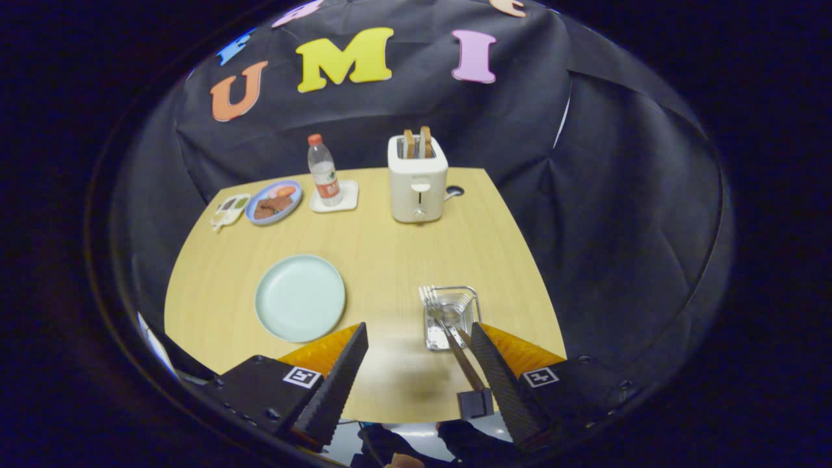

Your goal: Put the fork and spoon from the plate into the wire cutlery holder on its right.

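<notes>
The gripper [416, 338] hangs above the near edge of the table [390, 260] with its two fingers spread wide and nothing pressed between them; the left finger [338, 383] points toward the plate, and the right finger [497, 383] points up toward the wire cutlery holder. Along the inner face of the right finger lie the handles of the fork [429, 298] and the spoon [444, 313], running down to a small dark block near the finger's base; whether the finger touches them I cannot tell. Both pieces lean over the near side of the wire cutlery holder [452, 315], the fork's tines and the spoon's bowl showing within its wire frame, though how deep they sit inside is unclear. The holder stands toward the table's near right corner, just ahead of the right fingertip. To its left, well apart, the pale green plate [299, 298] lies bare near the front left part of the table, just beyond the left fingertip. Farther back, a white toaster [418, 182] with two slices of bread standing in its slots sits near the far edge. Left of it a water bottle [323, 170] stands upright on a white square coaster [348, 198]. Next comes a blue plate of food [274, 202], and at the far left corner a small tray [229, 211] of sauces.
</notes>
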A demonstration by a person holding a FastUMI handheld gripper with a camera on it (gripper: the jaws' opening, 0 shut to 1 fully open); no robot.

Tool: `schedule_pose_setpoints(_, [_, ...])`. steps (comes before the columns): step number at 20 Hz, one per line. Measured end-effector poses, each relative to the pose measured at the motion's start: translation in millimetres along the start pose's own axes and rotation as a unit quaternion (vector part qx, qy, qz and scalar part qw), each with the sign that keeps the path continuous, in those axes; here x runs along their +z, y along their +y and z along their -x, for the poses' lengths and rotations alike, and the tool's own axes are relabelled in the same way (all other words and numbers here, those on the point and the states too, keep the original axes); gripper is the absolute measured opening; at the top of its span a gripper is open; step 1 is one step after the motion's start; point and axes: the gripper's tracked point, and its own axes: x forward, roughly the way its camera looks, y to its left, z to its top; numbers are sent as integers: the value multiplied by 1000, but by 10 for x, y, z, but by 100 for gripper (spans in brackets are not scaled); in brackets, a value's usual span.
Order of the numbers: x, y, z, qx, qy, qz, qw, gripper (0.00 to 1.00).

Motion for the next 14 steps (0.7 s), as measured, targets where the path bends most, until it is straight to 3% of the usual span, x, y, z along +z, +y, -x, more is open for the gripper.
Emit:
schedule_pose_setpoints(5, [332,686,690,22,-142,-13,990,96])
schedule_pose_setpoints(10, [606,1295,1331,45,-269,-6,962,96])
schedule_pose_setpoints(14, [690,1592,1740,52,-329,14,943,96])
